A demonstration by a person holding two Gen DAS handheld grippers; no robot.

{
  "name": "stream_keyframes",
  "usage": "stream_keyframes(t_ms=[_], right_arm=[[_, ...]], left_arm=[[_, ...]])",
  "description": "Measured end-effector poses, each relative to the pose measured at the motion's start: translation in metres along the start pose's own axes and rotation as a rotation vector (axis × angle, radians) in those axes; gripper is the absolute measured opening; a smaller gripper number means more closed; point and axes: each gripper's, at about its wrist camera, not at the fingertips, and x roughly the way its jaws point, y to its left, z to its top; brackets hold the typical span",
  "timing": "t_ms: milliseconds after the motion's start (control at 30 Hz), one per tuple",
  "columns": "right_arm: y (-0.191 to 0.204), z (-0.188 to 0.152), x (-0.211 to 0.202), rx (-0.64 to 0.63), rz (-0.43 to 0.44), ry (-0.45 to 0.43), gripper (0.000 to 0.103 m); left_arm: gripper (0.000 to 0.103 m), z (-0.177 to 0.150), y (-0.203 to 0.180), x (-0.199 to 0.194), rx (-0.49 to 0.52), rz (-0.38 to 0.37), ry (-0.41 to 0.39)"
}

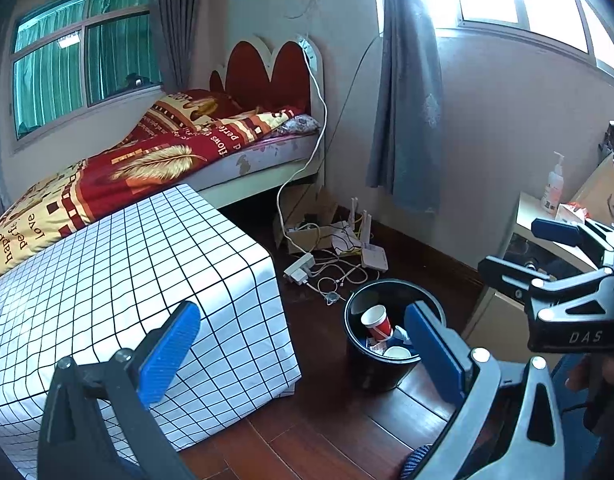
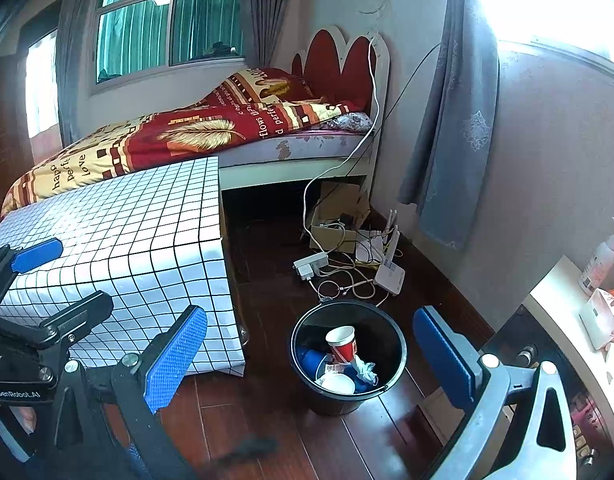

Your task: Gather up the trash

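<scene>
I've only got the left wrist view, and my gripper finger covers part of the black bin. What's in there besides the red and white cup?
Observer: The right wrist view shows the whole bin. A blue cup lies on its side against the left wall.
Operator: Anything to the right of the red and white cup?
Observer: Yes, a crumpled white tissue sits just right of the red and white cup, on top of the other trash.

Bed (image 1: pixel 243 152) with red-and-yellow quilt (image 1: pixel 147 160) against the window wall, red scalloped headboard (image 1: pixel 267 72). Grid-patterned cloth covers the worktop (image 1: pixel 127 272) beside it. On the wooden floor (image 2: pixel 267 420): power strip (image 2: pixel 311 264), white router (image 2: pixel 389 276), tangled cables, cardboard box (image 2: pixel 335 220); grey curtain (image 2: pixel 455 120) hangs near.
</scene>
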Motion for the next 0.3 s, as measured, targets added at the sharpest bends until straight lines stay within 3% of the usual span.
stream_keyframes(t_ms=[300], right_arm=[[0.0, -0.0012, 0.001, 0.004, 0.0, 0.003, 0.103]], left_arm=[[0.103, -0.0017, 0.0026, 0.0014, 0.009, 0.021, -0.014]])
